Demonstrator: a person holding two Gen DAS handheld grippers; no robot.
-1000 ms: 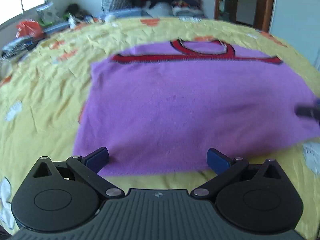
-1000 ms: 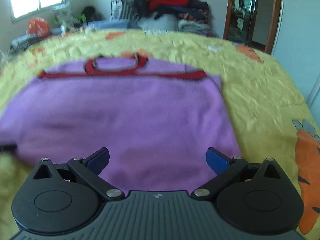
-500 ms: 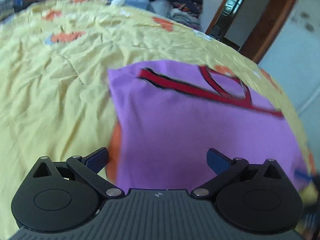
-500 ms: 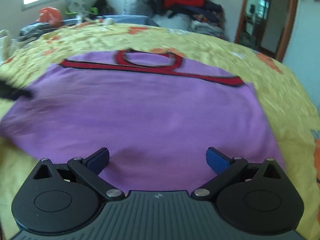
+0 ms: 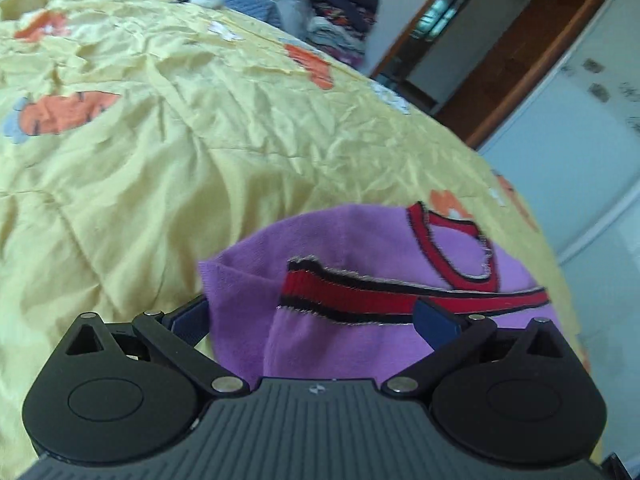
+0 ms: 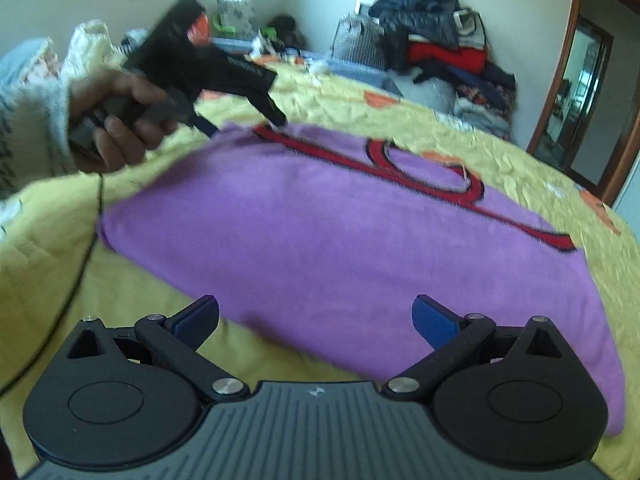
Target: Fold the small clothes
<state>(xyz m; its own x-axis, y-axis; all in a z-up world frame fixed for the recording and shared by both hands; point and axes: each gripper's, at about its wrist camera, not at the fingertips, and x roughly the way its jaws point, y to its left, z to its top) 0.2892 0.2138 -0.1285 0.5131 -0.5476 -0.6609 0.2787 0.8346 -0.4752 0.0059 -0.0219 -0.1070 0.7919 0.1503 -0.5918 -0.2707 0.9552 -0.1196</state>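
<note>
Sweater [image 6: 352, 248] shoulder is now sitting between my left gripper [image 5: 312, 320] fingers, both pairs spread wide, after I am swinging up from the hem.

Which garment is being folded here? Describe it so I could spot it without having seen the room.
Find the bed under the yellow bedspread with orange prints. Spread flat on it is the purple top, apart from the clothes pile against the far wall. Its red, black-edged band and neckline trim mark it, and the open left tongs reach its far corner.

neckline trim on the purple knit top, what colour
Red neckline trim edged in black on the purple knit top; clearest in the left wrist view.
</note>
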